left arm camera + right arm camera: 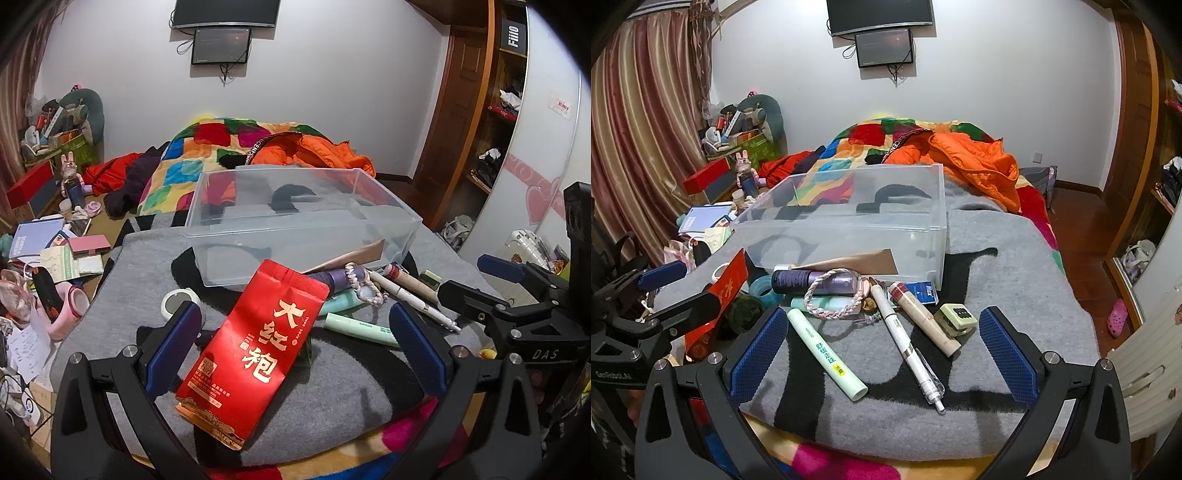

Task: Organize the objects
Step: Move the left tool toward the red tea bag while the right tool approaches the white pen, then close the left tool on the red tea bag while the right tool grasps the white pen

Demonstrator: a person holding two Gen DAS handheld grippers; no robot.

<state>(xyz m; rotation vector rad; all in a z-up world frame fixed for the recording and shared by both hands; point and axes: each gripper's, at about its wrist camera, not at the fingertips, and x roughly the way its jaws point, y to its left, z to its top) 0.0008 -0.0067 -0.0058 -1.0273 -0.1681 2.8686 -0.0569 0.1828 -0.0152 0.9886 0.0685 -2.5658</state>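
Note:
A clear plastic bin (384, 199) (846, 221) stands empty on the grey blanket. In front of it lies a heap of small things: a red tea packet (251, 350) (729, 284), a purple bottle (812, 281), a braided band (833, 299), a green tube (827, 354), a white pen (908, 350), a beige tube (923, 317) and a small green stapler (955, 319). My left gripper (295, 328) is open, its fingers on either side of the red packet. My right gripper (882, 343) is open around the green tube and the pen, above the blanket.
An orange jacket (975, 158) and a patchwork quilt (207, 155) lie behind the bin. Books, boxes and a pink item clutter the floor at the left (55, 254). A wardrobe (495, 122) stands at the right. A roll of tape (177, 301) lies near the left finger.

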